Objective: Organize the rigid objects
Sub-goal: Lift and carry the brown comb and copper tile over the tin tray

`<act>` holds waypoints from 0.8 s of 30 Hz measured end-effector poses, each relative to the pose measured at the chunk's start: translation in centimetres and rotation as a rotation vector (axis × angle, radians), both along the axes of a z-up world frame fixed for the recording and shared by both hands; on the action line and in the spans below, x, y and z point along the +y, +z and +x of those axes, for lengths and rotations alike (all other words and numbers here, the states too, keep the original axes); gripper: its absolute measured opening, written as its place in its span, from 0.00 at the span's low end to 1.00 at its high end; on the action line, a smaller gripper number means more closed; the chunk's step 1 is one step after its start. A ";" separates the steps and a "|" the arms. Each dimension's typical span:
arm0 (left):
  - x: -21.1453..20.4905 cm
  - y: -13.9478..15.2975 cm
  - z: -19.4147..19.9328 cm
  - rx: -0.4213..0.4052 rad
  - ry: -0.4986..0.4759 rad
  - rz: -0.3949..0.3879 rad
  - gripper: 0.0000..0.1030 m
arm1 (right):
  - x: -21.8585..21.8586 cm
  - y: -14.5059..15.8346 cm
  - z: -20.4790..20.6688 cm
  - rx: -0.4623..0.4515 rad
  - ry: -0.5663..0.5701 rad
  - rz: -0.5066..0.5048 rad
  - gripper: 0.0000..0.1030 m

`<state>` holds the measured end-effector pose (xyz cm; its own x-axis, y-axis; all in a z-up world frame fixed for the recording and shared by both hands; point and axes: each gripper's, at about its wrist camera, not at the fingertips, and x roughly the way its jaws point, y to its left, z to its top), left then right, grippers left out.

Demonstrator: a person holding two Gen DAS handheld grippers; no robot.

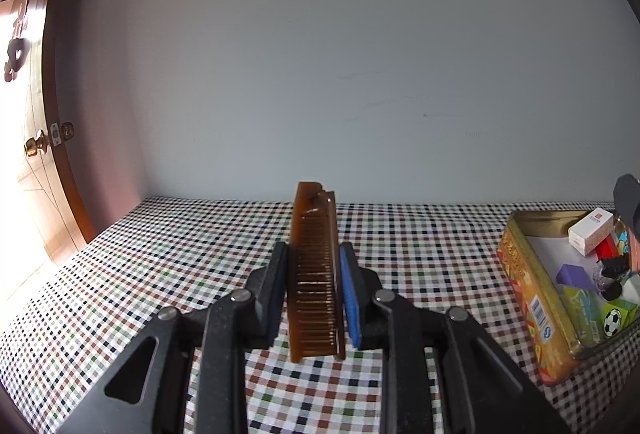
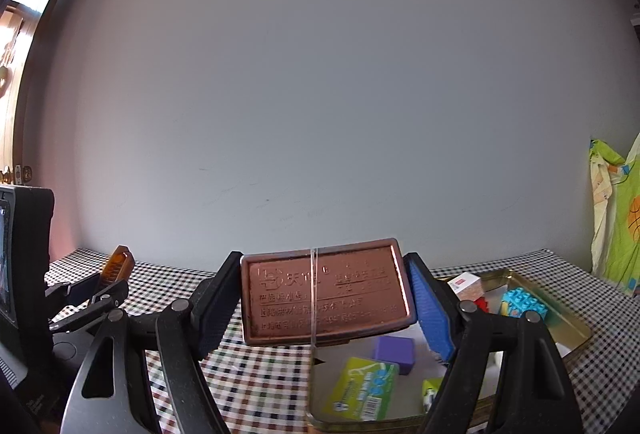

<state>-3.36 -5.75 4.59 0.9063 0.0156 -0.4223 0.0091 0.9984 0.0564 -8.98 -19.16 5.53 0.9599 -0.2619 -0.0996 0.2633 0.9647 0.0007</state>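
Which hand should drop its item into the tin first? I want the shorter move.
Right, probably: the right gripper holds the brown box over the tin; the left gripper's comb is off to the side.

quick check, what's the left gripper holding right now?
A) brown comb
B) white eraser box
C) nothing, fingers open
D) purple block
A: in the left wrist view the left gripper has its fingers closed on a brown comb held above the checked tablecloth; the purple block and the white box lie in the gold tin off to the side.
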 end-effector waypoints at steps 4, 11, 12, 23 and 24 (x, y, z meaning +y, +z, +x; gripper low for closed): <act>-0.9 0.1 -0.3 -0.001 -0.010 0.006 0.23 | -0.8 0.2 -0.7 -0.005 -0.015 0.006 0.78; -2.6 0.6 -1.1 -0.013 -0.033 0.001 0.23 | -2.5 0.5 -1.9 -0.019 -0.037 0.011 0.78; -2.9 0.6 -1.2 -0.014 -0.036 -0.001 0.23 | -2.5 0.6 -2.2 -0.021 -0.039 0.011 0.78; -6.0 1.3 -2.1 -0.028 -0.085 -0.006 0.23 | -4.9 1.1 -4.1 -0.042 -0.077 0.021 0.78; -6.3 1.3 -2.2 -0.028 -0.090 -0.007 0.23 | -4.9 1.1 -4.2 -0.044 -0.080 0.020 0.78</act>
<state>-5.52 -12.03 5.93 0.9156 -0.0691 -0.3962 0.0970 0.9940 0.0508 -13.15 -24.10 6.66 0.9396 -0.3362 -0.0642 0.3387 0.9403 0.0325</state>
